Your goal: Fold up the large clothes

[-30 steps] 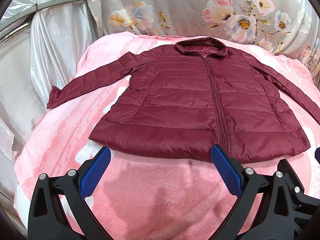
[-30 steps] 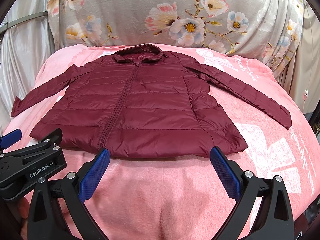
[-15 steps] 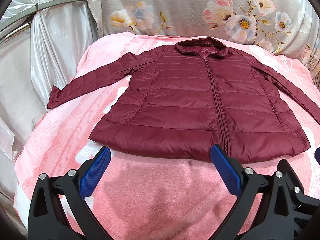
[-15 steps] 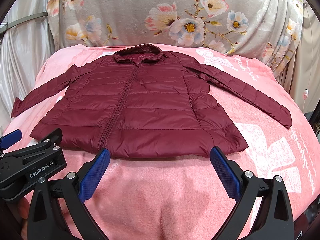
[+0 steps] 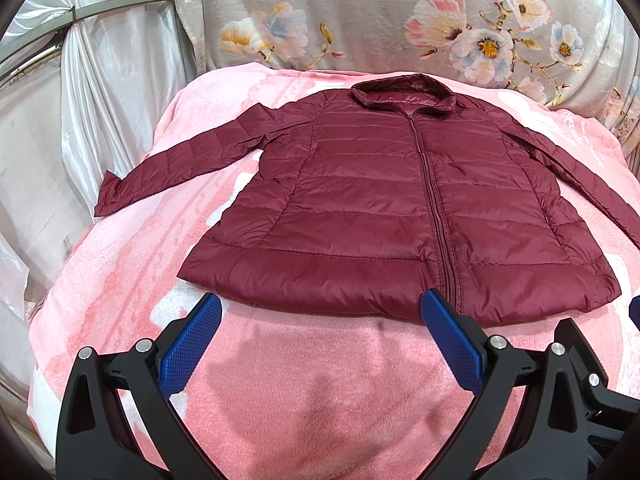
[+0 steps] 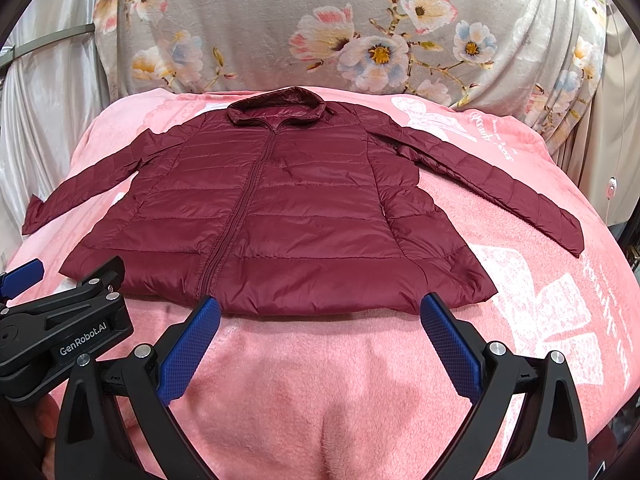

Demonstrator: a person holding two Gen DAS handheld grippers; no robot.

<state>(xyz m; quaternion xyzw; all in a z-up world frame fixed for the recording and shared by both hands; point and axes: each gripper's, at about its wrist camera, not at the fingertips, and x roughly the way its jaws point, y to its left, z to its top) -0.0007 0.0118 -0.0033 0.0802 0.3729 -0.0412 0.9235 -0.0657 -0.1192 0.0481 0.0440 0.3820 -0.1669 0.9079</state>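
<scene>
Jacket (image 5: pixel 400 216) lies flat, zipped, sleeves spread, on pink blanket (image 5: pixel 304 400). Looks light, puffy, slick, so we'd pinch cuff or hem corner, L to R. Left gripper (image 5: pixel 320 312) & right gripper (image 6: pixel 320 312): both agape, holding 0.

A pink fleece blanket (image 5: pixel 132 264) with pale white printed motifs covers the bed. Behind it hangs a grey floral drape (image 6: pixel 360 36) (pink, white and blue blossoms). To the left, shiny white satin curtains (image 5: pixel 100 92) gather around a curved metal rail (image 5: pixel 120 4). Lighting is even and soft.
</scene>
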